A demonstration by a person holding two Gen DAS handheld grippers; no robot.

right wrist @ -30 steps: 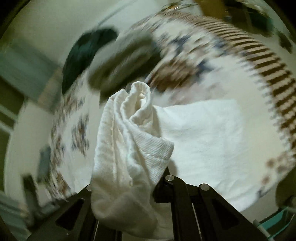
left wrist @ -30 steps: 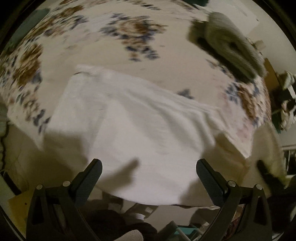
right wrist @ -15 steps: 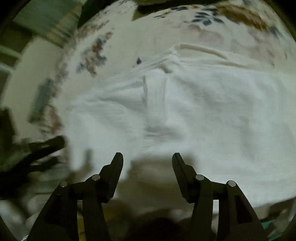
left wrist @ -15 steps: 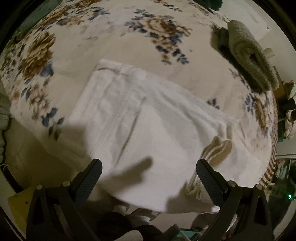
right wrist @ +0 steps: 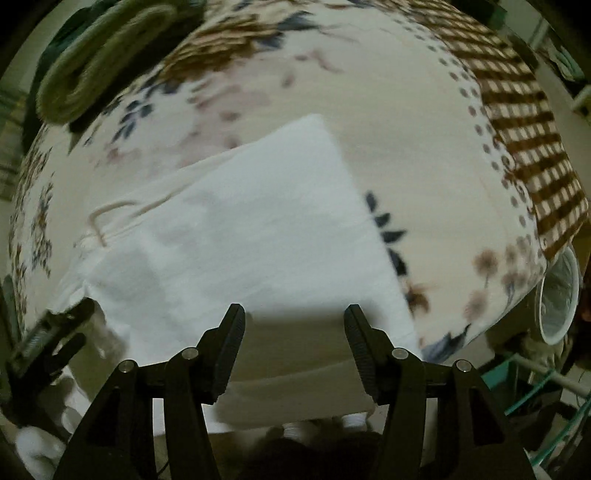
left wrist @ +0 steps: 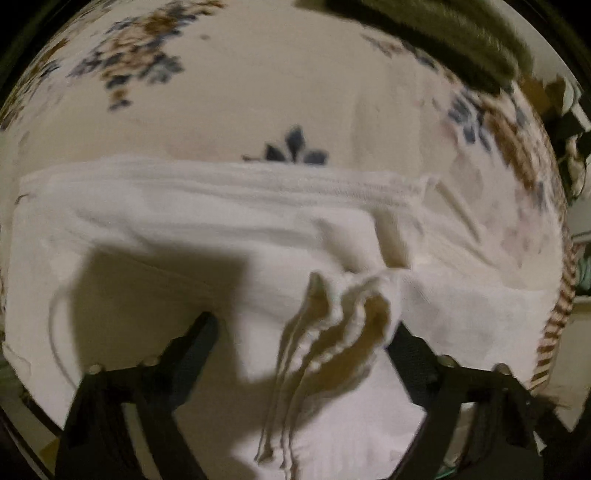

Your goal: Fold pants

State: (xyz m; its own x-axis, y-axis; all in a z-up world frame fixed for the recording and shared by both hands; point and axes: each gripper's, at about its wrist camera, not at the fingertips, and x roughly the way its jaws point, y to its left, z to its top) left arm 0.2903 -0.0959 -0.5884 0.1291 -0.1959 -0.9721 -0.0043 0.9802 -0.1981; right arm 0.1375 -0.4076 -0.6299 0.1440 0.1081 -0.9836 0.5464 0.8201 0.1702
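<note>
White pants (left wrist: pixel 207 236) lie spread on a floral bedspread (left wrist: pixel 258 96), reaching the near edge of the bed. In the left wrist view my left gripper (left wrist: pixel 303 332) is open, low over the pants, with a bunched fold of cloth (left wrist: pixel 351 306) lying between its fingers. In the right wrist view the pants (right wrist: pixel 251 229) form a flat white panel with a drawstring (right wrist: pixel 110 214) at the left. My right gripper (right wrist: pixel 293 325) is open and empty above the near edge of the pants. The left gripper (right wrist: pixel 48 332) shows at the left edge of that view.
A rolled olive-green towel (right wrist: pixel 99 55) lies at the far side of the bed and also shows in the left wrist view (left wrist: pixel 436 33). A brown checked border (right wrist: pixel 528 122) runs along the right side of the bedspread. A white cup-like object (right wrist: pixel 557 291) sits off the bed's right corner.
My right gripper has let go of the bunched pants and drawn back, open. My left gripper has moved forward and lower, so the cloth fold now lies between its fingers.
</note>
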